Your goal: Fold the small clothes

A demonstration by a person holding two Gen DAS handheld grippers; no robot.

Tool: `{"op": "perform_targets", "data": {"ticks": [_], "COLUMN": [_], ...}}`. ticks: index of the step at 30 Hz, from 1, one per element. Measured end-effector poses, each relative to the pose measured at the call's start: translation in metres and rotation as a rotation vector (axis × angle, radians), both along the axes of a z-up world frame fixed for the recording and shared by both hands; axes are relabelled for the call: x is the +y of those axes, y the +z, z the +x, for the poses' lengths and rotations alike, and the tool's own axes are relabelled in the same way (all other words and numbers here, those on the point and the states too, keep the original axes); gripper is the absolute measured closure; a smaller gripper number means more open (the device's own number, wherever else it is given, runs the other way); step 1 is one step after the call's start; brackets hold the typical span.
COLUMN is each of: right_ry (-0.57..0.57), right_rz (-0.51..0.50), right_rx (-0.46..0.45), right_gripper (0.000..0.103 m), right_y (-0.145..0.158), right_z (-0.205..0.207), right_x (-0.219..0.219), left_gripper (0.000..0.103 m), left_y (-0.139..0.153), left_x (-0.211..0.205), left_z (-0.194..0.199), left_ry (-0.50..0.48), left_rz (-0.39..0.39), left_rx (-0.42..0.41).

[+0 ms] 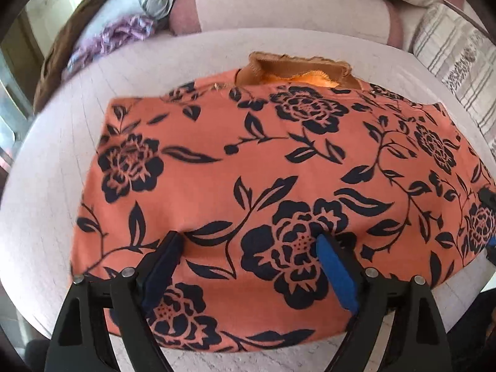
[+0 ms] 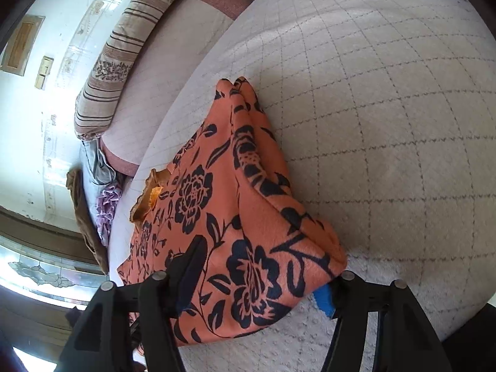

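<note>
Partly folded: the top (image 1: 263,161) lies flat on the bed (image 1: 46,186), left claw (image 1: 248,257) wide over it, right claw (image 2: 263,282) wide astride its raised side fold — more folds remain.

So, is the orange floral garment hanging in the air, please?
No, the orange floral garment lies flat on the quilted grid-patterned bed cover.

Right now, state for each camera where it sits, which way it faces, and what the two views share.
Left wrist: on the left gripper, looking across the floral garment toward the pillows; its own two fingers show.
Right wrist: on the right gripper, looking along the garment's folded edge toward the wall; its own fingers show.
Shared: the garment, its orange neckline, the quilted bed cover.
</note>
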State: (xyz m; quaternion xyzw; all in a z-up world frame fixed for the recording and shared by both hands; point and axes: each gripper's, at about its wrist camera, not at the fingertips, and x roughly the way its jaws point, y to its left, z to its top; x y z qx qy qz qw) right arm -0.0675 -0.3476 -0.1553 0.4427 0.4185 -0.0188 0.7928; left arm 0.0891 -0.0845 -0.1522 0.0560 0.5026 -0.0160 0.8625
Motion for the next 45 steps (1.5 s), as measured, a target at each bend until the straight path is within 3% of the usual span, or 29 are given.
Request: {"op": "perform_targets", "data": {"ticks": [3, 5, 7, 9, 10, 11, 13, 15, 17, 19, 20, 21, 22, 24, 27, 29, 32, 34, 36, 37, 39, 40, 41, 43, 45], "right_ry": [0.005, 0.016, 0.022, 0.033, 0.038, 0.046, 0.050, 0.041, 0.039, 0.051, 0.067, 0.080, 0.093, 0.112, 0.160, 0.225, 0.336, 0.463, 0.562, 0.647, 0.756, 0.745, 0.722, 0.696, 0.663], "right_rz": [-0.025, -0.067, -0.083, -0.100, -0.104, -0.108, -0.127, -0.129, -0.086, -0.123, -0.153, -0.166, -0.167, -0.187, -0.326, -0.427, -0.515, -0.564, -0.581, -0.606, -0.598, -0.571, -0.588, -0.531, -0.554], "right_rx": [-0.009, -0.006, -0.005, 0.006, 0.009, 0.013, 0.008, 0.020, 0.029, 0.026, 0.040, 0.044, 0.050, 0.048, -0.056, -0.168, -0.275, -0.311, -0.279, -0.212, -0.040, -0.024, -0.048, -0.092, -0.182], "right_gripper": [0.037, 0.037, 0.038, 0.047, 0.062, 0.066, 0.066, 0.064, 0.039, 0.038, 0.041, 0.052, 0.075, 0.077, 0.080, 0.081, 0.081, 0.081, 0.081, 0.081, 0.080, 0.080, 0.080, 0.081, 0.081], "right_y": [0.005, 0.004, 0.002, 0.004, 0.006, 0.008, 0.011, 0.008, -0.001, 0.003, 0.007, 0.009, 0.011, 0.024, 0.078, 0.122, 0.151, 0.148, 0.123, 0.091, 0.028, 0.015, 0.025, 0.051, 0.093], "right_z": [0.000, 0.002, 0.004, 0.007, 0.008, 0.008, 0.006, 0.007, 0.012, 0.019, 0.023, 0.027, 0.031, 0.037, 0.037, 0.035, 0.028, 0.027, 0.030, 0.037, 0.052, 0.054, 0.053, 0.052, 0.049], "right_x": [0.002, 0.005, 0.005, 0.005, 0.004, 0.004, 0.002, 0.001, -0.001, 0.004, 0.008, 0.011, 0.013, 0.020, 0.060, 0.111, 0.185, 0.253, 0.300, 0.335, 0.370, 0.373, 0.375, 0.372, 0.371], "left_gripper": [0.014, 0.014, 0.010, 0.012, 0.012, 0.012, 0.012, 0.009, 0.006, 0.007, 0.007, 0.007, 0.007, 0.007, 0.007, 0.007, 0.007, 0.008, 0.010, 0.010, 0.010, 0.010, 0.010, 0.010, 0.010], "left_y": [0.015, 0.006, -0.016, -0.008, -0.003, 0.004, 0.008, -0.017, -0.019, -0.012, -0.006, 0.002, 0.013, 0.028, 0.044, 0.041, 0.026, 0.010, -0.002, -0.002, 0.002, 0.003, 0.003, 0.004, 0.007], "left_x": [0.000, -0.003, -0.010, -0.013, -0.011, -0.008, -0.005, -0.007, -0.013, -0.006, 0.000, 0.011, 0.030, 0.059, 0.124, 0.162, 0.222, 0.246, 0.262, 0.270, 0.274, 0.274, 0.276, 0.275, 0.272], "left_z": [-0.006, -0.003, 0.004, 0.000, 0.000, -0.002, -0.003, 0.006, 0.001, 0.003, 0.003, 0.004, 0.001, -0.004, -0.012, -0.023, -0.035, -0.040, -0.041, -0.044, -0.047, -0.048, -0.049, -0.051, -0.048], "left_ry": [0.001, 0.000, -0.034, -0.045, -0.040, -0.030, -0.007, -0.025, -0.066, -0.071, -0.065, -0.049, -0.015, 0.029, 0.162, 0.261, 0.406, 0.488, 0.575, 0.581, 0.579, 0.569, 0.564, 0.556, 0.551], "left_rz": [-0.081, -0.054, 0.015, 0.025, -0.016, -0.065, -0.078, -0.035, 0.018, -0.050, -0.097, -0.155, -0.223, -0.269, -0.301, -0.343, -0.427, -0.446, -0.492, -0.532, -0.528, -0.526, -0.530, -0.543, -0.564], "left_rx": [-0.058, -0.051, 0.005, -0.019, -0.007, -0.026, -0.075, 0.013, -0.040, 0.003, 0.007, 0.002, -0.028, -0.087, -0.201, -0.239, -0.263, -0.258, -0.200, -0.206, -0.227, -0.236, -0.240, -0.249, -0.257]}}
